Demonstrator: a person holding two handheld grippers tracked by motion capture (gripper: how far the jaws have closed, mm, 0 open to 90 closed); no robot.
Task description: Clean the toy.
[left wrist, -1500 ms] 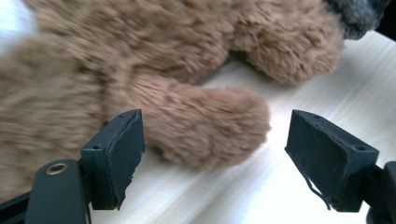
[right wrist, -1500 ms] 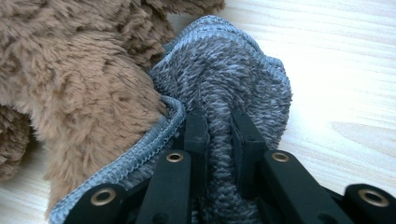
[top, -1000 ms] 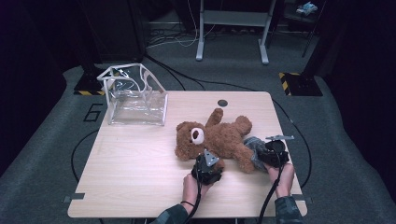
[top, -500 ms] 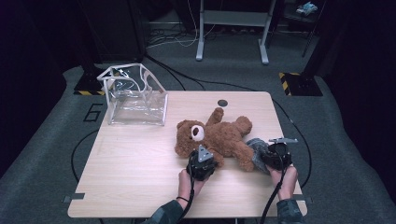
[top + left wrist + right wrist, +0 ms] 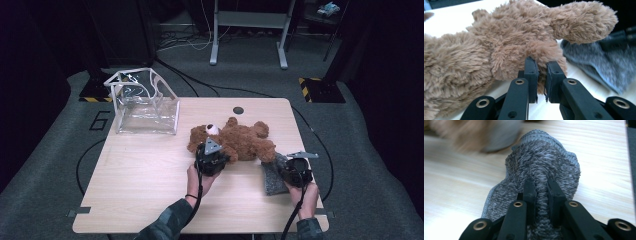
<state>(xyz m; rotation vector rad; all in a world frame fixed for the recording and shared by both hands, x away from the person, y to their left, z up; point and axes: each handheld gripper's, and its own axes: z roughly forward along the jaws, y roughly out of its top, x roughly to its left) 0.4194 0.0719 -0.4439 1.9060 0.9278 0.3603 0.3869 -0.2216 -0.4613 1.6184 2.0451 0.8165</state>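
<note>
Item one: a brown teddy bear (image 5: 235, 141), laid on its back near the middle of the light wooden table (image 5: 140, 185), head toward the left of the high view, limbs spread. In the left gripper view the plush (image 5: 506, 42) is seen close, one limb raised toward the upper right.

Item two: a grey knitted cloth (image 5: 272, 176), placed on the table just beside the bear's lower limb, at the right of the high view. In the right gripper view its bunched, ribbed edge (image 5: 544, 162) is lifted slightly off the tabletop.

Item three: the left gripper (image 5: 211, 159), held at the bear's near side. In the left gripper view its jaws are seen clenched on a tuft of the bear's fur, a narrow strip of plush being pinched between the pads (image 5: 531, 72). The jaws have just been closing, with the fur between them.

Item four: the right gripper (image 5: 295, 171), held at the right end of the cloth. In the right gripper view a fold of the grey knit is clamped between its pads (image 5: 530, 190).

Item five: a clear plastic bag (image 5: 145, 107) with white-trimmed edges, stood upright and open at the table's far left corner, well apart from the bear.
</note>
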